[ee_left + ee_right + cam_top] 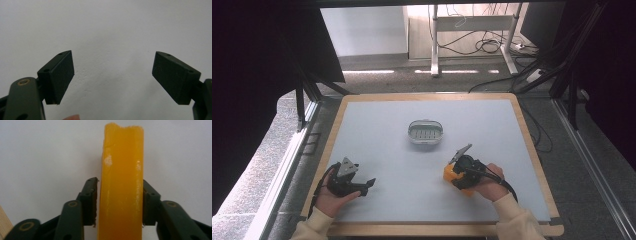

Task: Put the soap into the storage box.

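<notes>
Your right gripper [451, 172] sits near the front right part of the tabletop [382, 125], and between its jaws stands an orange block [122, 187]. In the right gripper view the block rises upright between the two black pads: the right pad lies against its side, while the left pad is at its other side with at most a sliver of light between them, so the jaws are closed in on the block and have it gripped. From the high view the block [449, 173] shows as an orange patch at the gripper's tip, low over the pale grey surface; you cannot tell from there whether it rests on the surface.

Your left gripper [368, 184] lies near the front left corner of the tabletop, held in your left hand [332, 196]. Its jaws stand wide apart in the left gripper view, with bare grey surface between them and nothing held.

A small oval dish [425, 132] with a ribbed floor sits around the middle of the tabletop, well apart from both grippers and farther back from you than the block.
</notes>
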{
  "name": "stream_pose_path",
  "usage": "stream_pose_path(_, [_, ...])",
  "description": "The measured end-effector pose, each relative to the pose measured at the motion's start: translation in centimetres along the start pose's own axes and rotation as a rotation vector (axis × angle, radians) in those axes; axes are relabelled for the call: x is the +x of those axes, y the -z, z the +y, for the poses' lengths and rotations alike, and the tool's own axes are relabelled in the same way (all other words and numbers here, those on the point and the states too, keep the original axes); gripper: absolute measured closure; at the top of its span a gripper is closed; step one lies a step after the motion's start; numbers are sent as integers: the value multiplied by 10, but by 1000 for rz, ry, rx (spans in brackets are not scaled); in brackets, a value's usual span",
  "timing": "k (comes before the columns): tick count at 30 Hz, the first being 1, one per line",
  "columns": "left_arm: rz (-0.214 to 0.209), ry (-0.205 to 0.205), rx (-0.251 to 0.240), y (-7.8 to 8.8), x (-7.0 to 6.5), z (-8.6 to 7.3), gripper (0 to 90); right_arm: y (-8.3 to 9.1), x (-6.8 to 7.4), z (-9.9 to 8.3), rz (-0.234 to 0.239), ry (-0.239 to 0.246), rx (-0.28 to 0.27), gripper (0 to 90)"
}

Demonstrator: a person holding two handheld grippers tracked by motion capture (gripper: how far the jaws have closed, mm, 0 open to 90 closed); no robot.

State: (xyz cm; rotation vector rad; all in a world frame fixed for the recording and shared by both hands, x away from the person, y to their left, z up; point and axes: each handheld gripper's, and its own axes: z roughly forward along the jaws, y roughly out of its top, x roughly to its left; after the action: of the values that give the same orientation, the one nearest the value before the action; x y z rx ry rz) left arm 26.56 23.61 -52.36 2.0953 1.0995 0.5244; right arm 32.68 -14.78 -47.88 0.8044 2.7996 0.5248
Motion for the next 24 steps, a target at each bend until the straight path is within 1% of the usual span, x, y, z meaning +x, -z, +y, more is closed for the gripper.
stream_pose_path(1, [1, 0, -2, 0, 0, 0, 177, 0, 0, 0, -6, -3, 5, 595])
stream_pose_path(5, [0, 1, -3, 1, 1, 0, 177, 0, -1, 0, 5, -17, 3, 608])
stream_pose_path(11, [-1, 4, -7, 1, 0, 0, 177, 2, -2, 0, 22, -14, 4, 616])
stream_pose_path(16, [0, 3, -6, 1, 0, 0, 177, 5, -2, -2, 11, -8, 1, 616])
stream_pose_path(17, [-1, 3, -7, 1, 0, 0, 177, 8, -3, -3, 7, -9, -14, 616])
stream_pose_path(21, [0, 3, -5, 1, 0, 0, 177, 16, -4, -3, 7, -10, -36, 616])
stream_pose_path(24, [0, 3, -4, 1, 0, 0, 177, 21, -6, -4, 31, -13, -52, 616])
